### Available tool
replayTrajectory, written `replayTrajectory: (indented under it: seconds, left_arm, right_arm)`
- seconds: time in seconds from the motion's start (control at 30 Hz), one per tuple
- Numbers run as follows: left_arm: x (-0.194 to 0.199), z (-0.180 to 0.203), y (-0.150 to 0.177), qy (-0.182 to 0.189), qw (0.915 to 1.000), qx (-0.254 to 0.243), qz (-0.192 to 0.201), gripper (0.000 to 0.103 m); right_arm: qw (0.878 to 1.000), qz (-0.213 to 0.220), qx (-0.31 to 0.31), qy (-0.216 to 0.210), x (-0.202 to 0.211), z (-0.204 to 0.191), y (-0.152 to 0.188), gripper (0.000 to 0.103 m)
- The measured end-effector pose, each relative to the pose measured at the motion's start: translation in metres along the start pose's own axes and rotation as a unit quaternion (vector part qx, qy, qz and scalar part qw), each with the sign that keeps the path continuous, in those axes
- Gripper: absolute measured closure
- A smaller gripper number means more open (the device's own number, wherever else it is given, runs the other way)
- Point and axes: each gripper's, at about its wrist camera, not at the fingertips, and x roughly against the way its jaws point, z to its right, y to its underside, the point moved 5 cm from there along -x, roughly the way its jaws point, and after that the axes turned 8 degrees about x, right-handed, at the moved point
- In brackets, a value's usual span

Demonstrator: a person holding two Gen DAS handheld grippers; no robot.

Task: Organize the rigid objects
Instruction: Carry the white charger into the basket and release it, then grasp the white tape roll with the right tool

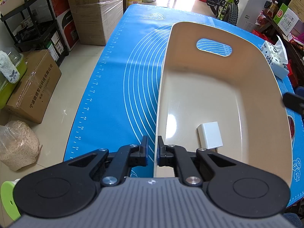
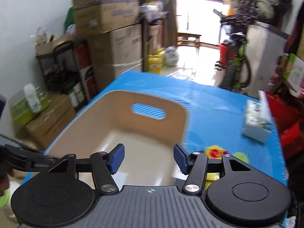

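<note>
While the mat [image 1: 114,87] fills mid-frame, the bin [image 1: 218,87] is pinched at its near rim by the left gripper [image 1: 153,150]. Lower right in the right view, the toy [image 2: 214,151] is seen just right of the empty, half-spread right gripper [image 2: 149,158]; the adapter [image 1: 210,135] lies binned.

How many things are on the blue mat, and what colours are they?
Beige: 1, the bin
White: 2, the charger block inside the bin and the tissue pack
Yellow and red: 1, a blurred toy beside the bin
Green: 1, a blurred round thing
Total: 5
</note>
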Motion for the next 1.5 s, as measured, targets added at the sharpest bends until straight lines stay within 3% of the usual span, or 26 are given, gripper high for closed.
replayTrajectory:
  seconds: [0.23, 0.4, 0.8, 0.97, 1.2, 1.37, 1.5]
  left_arm:
    - [0.0, 0.0, 0.0, 0.0, 1.0, 0.0, 0.0, 0.092]
    - [0.0, -0.001, 0.0, 0.0, 1.0, 0.0, 0.0, 0.092]
    - [0.0, 0.0, 0.0, 0.0, 1.0, 0.0, 0.001, 0.091]
    - [0.0, 0.0, 0.001, 0.0, 1.0, 0.0, 0.001, 0.092]
    - [0.0, 0.0, 0.001, -0.001, 1.0, -0.001, 0.001, 0.092]
    - [0.0, 0.0, 0.001, -0.001, 1.0, -0.001, 0.001, 0.091]
    - [-0.002, 0.0, 0.001, -0.003, 1.0, -0.002, -0.001, 0.091]
  right_arm:
    - [0.997, -0.027, -0.019, 0.068, -0.002, 0.064, 0.028, 0.036]
    - [0.994, -0.048, -0.028, 0.092, -0.016, 0.087, 0.051, 0.036]
    - [0.99, -0.109, -0.048, 0.082, -0.049, 0.084, 0.11, 0.036]
    - [0.989, -0.103, -0.064, 0.083, -0.054, 0.09, 0.112, 0.038]
    - [0.987, -0.111, -0.078, 0.087, -0.06, 0.098, 0.115, 0.052]
    - [0.987, -0.121, -0.074, 0.079, -0.069, 0.093, 0.119, 0.054]
    - [0.987, -0.127, -0.063, 0.077, -0.076, 0.088, 0.12, 0.064]
